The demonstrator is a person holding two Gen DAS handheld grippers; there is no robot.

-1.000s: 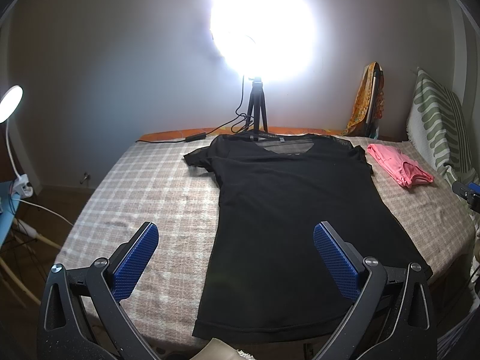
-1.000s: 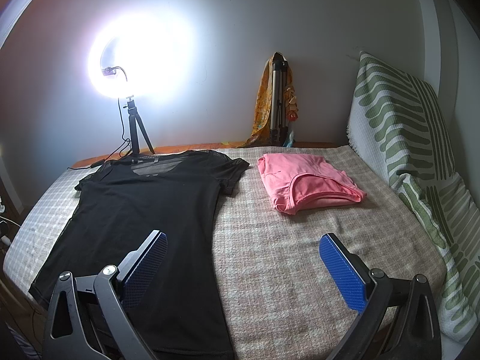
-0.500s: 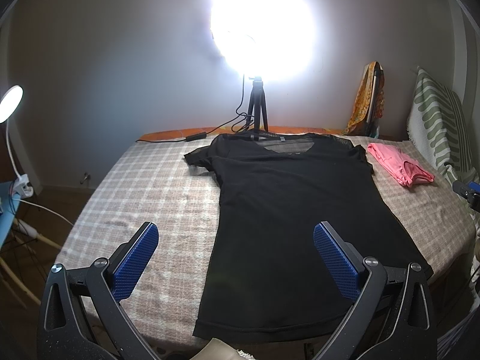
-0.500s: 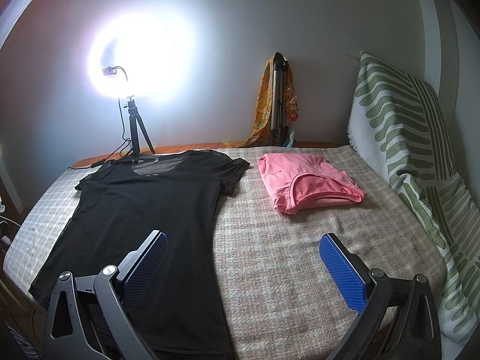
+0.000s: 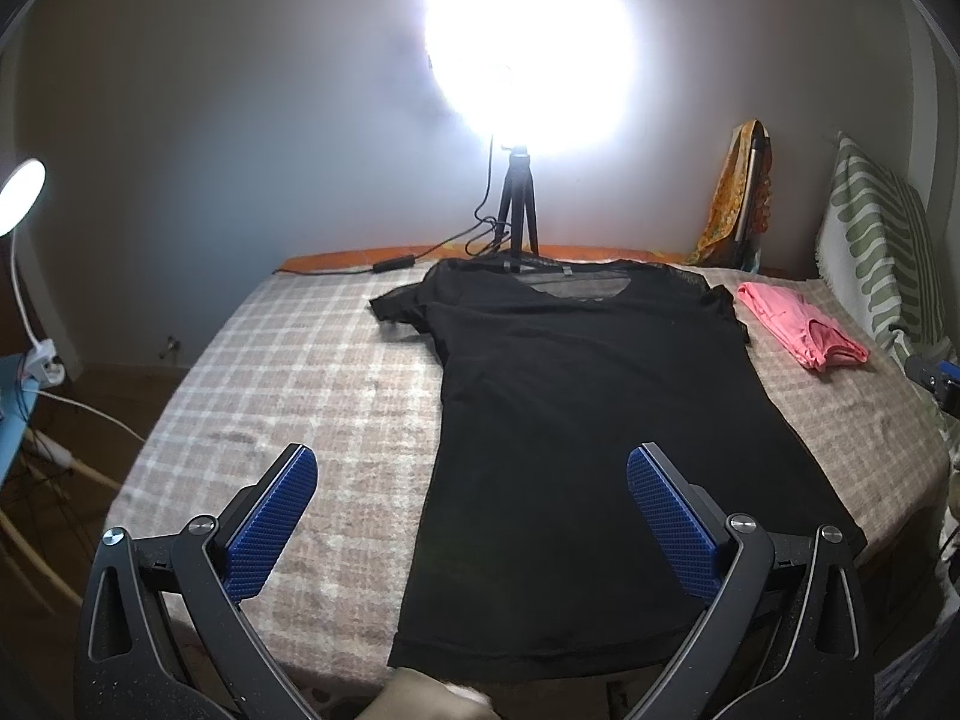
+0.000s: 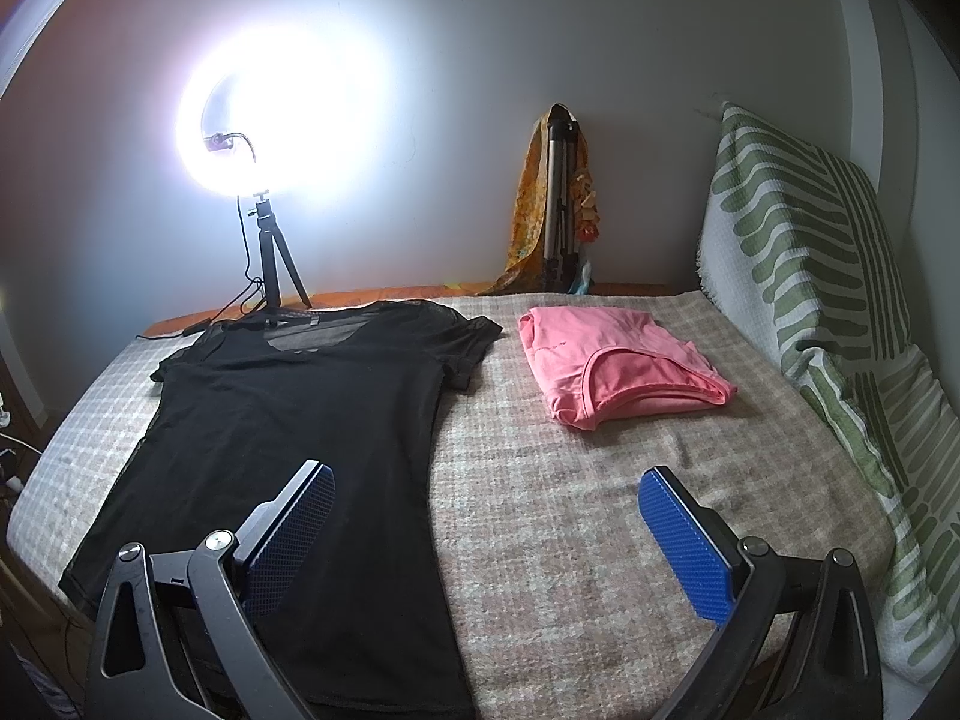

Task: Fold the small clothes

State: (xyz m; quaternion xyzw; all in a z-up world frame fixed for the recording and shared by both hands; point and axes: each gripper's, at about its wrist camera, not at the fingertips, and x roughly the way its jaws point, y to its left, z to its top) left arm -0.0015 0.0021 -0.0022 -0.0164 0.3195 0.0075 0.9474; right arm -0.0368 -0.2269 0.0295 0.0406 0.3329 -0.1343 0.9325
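A black t-shirt (image 5: 588,420) (image 6: 282,420) lies spread flat on the checked bed cover (image 5: 312,372) (image 6: 570,510), neck toward the wall. A folded pink garment (image 5: 798,330) (image 6: 612,360) rests to its right. My left gripper (image 5: 474,480) hovers open above the shirt's lower left part, blue pads wide apart, nothing between them. Over the shirt's right hem edge and the bare cover, my right gripper (image 6: 486,504) is open and holds nothing.
A bright ring light on a small tripod (image 5: 516,216) (image 6: 270,258) stands at the bed's far edge with a cable. A green-patterned pillow (image 6: 828,276) leans at the right. A folded tripod with orange cloth (image 6: 558,210) rests against the wall. A desk lamp (image 5: 18,192) is left.
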